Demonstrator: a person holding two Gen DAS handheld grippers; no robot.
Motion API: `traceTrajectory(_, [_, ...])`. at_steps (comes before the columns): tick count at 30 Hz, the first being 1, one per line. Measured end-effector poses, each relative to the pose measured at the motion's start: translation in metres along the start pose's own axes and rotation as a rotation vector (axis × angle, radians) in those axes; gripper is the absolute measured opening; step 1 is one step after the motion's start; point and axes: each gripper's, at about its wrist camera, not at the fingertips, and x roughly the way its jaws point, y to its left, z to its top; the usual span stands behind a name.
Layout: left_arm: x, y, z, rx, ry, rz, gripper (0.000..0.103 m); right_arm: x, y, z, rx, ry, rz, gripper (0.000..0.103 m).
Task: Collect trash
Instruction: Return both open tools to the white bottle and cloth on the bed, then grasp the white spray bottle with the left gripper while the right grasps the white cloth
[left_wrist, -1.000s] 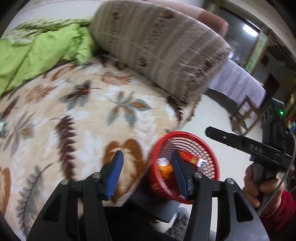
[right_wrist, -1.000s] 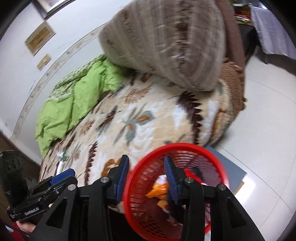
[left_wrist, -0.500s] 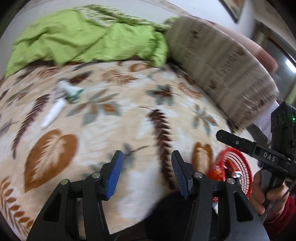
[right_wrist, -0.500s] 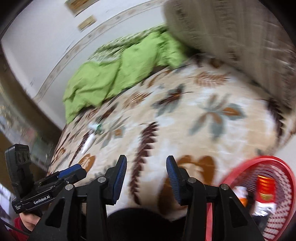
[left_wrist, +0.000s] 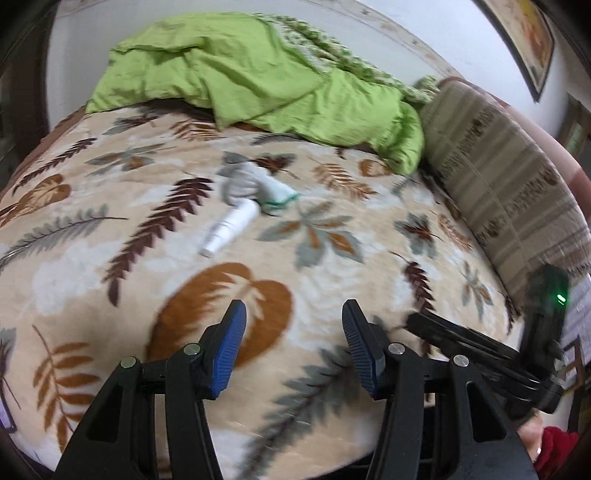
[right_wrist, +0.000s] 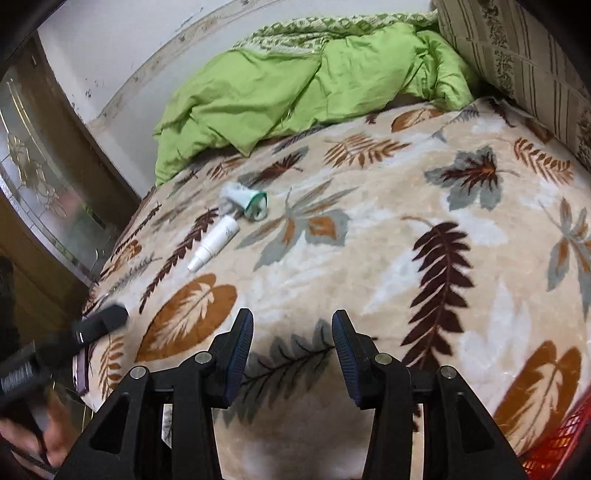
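Left tongs (left_wrist: 291, 347): we see the blue pads parted about halfway with only blanket showing between them; they hold nothing and touch nothing.
Right tongs (right_wrist: 292, 354): the jaws have just been opening a little and now stand parted about as far as the left pair, with nothing between them; they hang over the near edge of the bed.
Basket (right_wrist: 554, 439): only a red corner shows at the lower right of the right view, beside the bed's near edge and well apart from the trash.
Blanket (left_wrist: 110, 236): thick, soft, leaf-printed pile covers the bed; we judge a pad could dig in and pinch fabric along with an item.
Bottle (left_wrist: 231, 229): a small white one lies on its side mid-bed, cap end toward us, well beyond both tongs. We judge it round and smooth, so a pinch off its middle could squirt it away or roll it.
Wrapper (left_wrist: 258, 184): crumpled white-and-green trash sits just beyond the bottle, touching or nearly so. It is light, and we expect a nudge to push it instead of catching it; a grab at either item may also disturb the other.
Quilt (left_wrist: 258, 74): bunched green cloth at the far side; trash knocked that way could slip under its folds.
Blur: the left view is smeared, so we risk misjudging the reach.
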Motion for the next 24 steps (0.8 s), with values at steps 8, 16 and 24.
traceTrajectory(8, [0.048,0.035,0.034,-0.029,0.021,0.055,0.053,-0.006,-0.018,-0.001,0.073,-0.019,0.059,0.047])
traceTrajectory(16, [0.115,0.034,0.076,0.025,0.062,0.086,0.053,-0.003,-0.017,-0.001,0.071,-0.013,0.101,0.047])
traceTrajectory(24, [0.17,0.04,0.083,0.002,0.144,0.106,0.032,0.001,-0.022,0.0,0.101,-0.002,0.142,0.047])
